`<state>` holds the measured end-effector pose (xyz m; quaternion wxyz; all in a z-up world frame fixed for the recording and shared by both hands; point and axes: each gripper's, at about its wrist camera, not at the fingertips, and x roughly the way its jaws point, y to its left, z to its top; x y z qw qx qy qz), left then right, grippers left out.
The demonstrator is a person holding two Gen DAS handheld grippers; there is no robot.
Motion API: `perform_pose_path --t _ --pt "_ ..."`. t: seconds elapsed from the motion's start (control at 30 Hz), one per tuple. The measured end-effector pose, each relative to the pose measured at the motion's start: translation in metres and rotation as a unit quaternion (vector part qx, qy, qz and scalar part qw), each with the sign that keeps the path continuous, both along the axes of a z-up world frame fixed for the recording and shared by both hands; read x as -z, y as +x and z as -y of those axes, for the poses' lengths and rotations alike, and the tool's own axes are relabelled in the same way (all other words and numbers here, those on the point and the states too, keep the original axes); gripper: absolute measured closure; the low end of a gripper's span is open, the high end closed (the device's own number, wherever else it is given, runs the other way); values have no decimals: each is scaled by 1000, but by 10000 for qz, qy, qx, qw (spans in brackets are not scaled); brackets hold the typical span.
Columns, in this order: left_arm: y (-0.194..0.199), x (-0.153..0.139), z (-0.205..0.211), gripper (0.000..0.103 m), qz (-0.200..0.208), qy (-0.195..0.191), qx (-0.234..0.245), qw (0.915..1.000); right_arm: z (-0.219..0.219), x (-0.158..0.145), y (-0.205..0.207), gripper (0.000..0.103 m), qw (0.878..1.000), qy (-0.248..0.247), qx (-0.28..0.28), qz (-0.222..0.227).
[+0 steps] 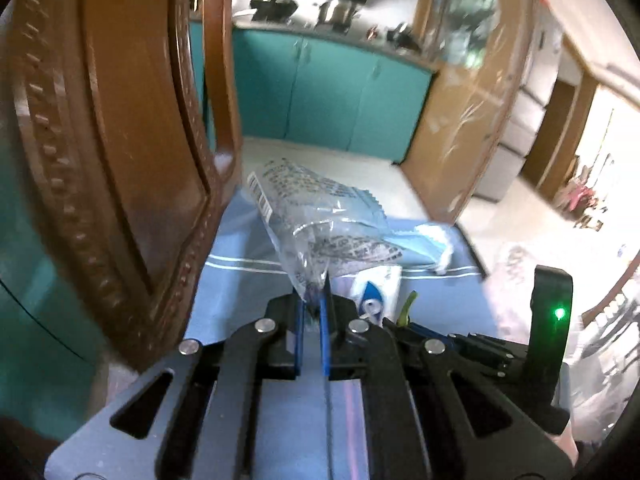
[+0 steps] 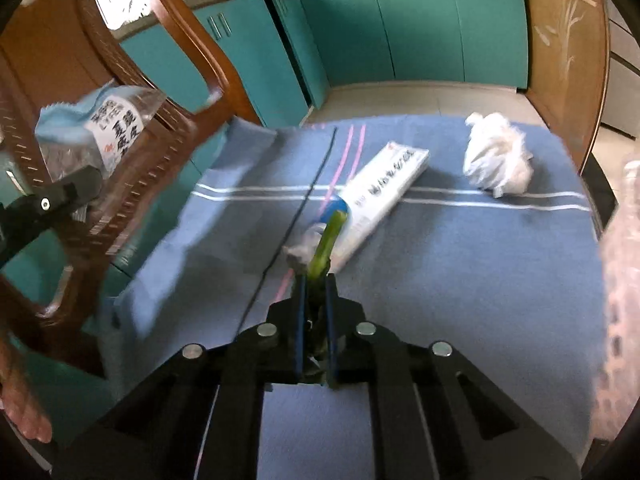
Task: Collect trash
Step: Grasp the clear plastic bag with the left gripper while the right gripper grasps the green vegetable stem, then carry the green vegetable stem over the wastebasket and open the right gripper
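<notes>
In the left wrist view my left gripper [image 1: 314, 294] is shut on the corner of a clear and blue printed plastic wrapper [image 1: 320, 216], which hangs lifted above the blue cloth [image 1: 248, 280]. The right wrist view shows the same wrapper [image 2: 92, 136] at the far left. My right gripper [image 2: 316, 282] is shut on a green stalk [image 2: 328, 236], low over the cloth. Beside the stalk lie a small crumpled white scrap [image 2: 302, 248] and a long white printed box [image 2: 384, 184]. A crumpled white tissue [image 2: 498, 160] lies at the far right of the cloth.
A brown carved wooden chair [image 1: 120, 140] stands close on the left of the table. Teal cabinets [image 2: 420, 28] line the far wall, with a wooden panel [image 1: 460, 120] to the right. A bare foot [image 2: 24, 412] shows at the lower left. Pale translucent plastic [image 2: 620, 280] fills the right edge.
</notes>
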<state>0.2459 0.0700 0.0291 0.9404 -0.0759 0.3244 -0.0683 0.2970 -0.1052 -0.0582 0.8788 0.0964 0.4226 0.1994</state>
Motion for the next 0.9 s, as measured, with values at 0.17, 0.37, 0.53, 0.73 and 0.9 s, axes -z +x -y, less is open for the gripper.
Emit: perform_pose_path --t 0.17,0.37,0.53,0.73,0.9 --pt "-34 1 9 95 -60 -203 179 9996 30 -46 -47 94 9986 319 10 422" --pt "-58 4 33 95 -56 -64 332 9994 58 -71 -90 94 9954 414 211 838" --pt "-53 14 48 94 -92 66 441 9990 65 -70 -112 94 9946 276 293 958" --pt "-51 16 47 94 -123 152 419 9989 65 -68 -110 94 9939 91 366 1039" --pt "-53 19 41 94 -136 167 343 9992 66 -66 -109 94 9938 49 383 1046"
